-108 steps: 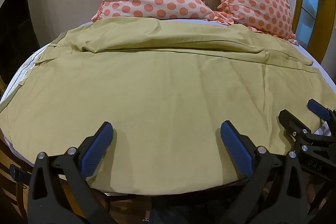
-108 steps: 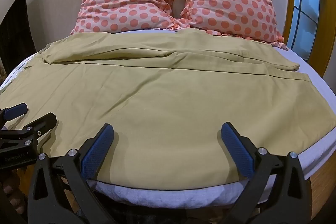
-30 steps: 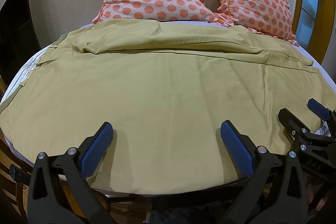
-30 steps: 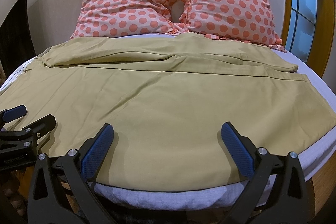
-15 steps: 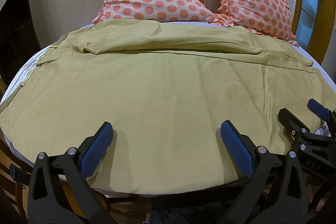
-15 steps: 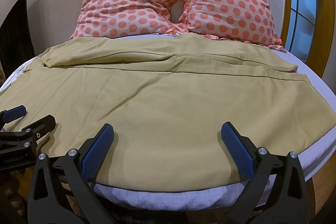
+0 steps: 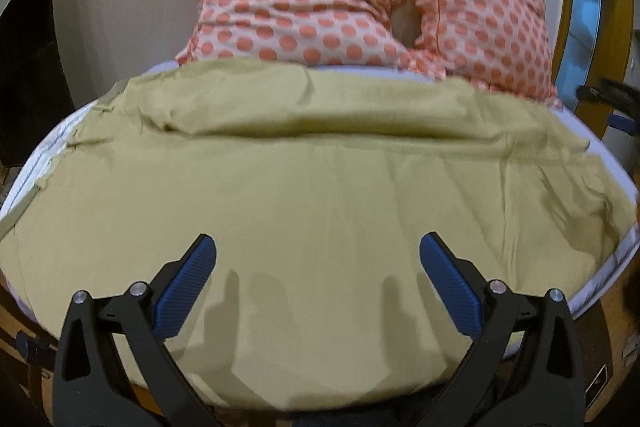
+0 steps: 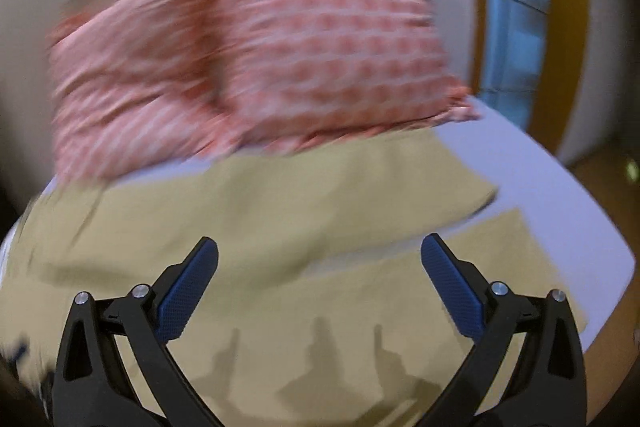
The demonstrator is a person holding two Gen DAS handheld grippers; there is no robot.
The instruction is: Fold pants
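Observation:
Khaki pants lie spread flat across the bed, one leg folded over near the pillows. My left gripper is open and empty, hovering just above the near part of the pants. My right gripper is open and empty above the right part of the pants, near the leg ends; this view is motion-blurred. The right gripper also shows at the far right of the left wrist view.
Two polka-dot pillows stand at the head of the bed. White sheet shows at the right edge, with wooden floor beyond. A window is at the right.
The right gripper has swung quickly forward and to the right, over the far right part of the pants. The left gripper has moved slightly forward. Both stay open.

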